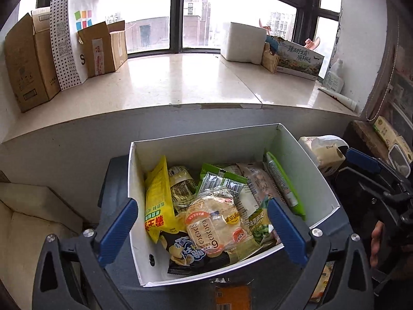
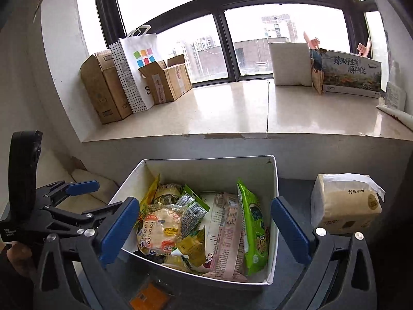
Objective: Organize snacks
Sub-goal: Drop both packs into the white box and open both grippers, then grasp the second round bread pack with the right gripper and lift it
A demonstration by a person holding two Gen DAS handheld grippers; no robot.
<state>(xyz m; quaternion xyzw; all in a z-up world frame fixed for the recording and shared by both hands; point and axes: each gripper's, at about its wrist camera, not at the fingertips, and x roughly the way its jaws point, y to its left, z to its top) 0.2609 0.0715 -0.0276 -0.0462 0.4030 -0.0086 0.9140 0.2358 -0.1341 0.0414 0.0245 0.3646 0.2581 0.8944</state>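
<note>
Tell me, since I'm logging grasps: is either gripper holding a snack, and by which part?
Nothing is held. The left gripper and right gripper are both open above the box of snacks.

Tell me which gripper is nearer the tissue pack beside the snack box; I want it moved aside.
Right. The right gripper hovers over the box with the tissue pack just off its right finger. The left gripper sits further left, beyond the right gripper.

Glossy plastic snack packets point(image 1: 211, 222) in matt white paperboard box point(image 1: 304, 178).
</note>
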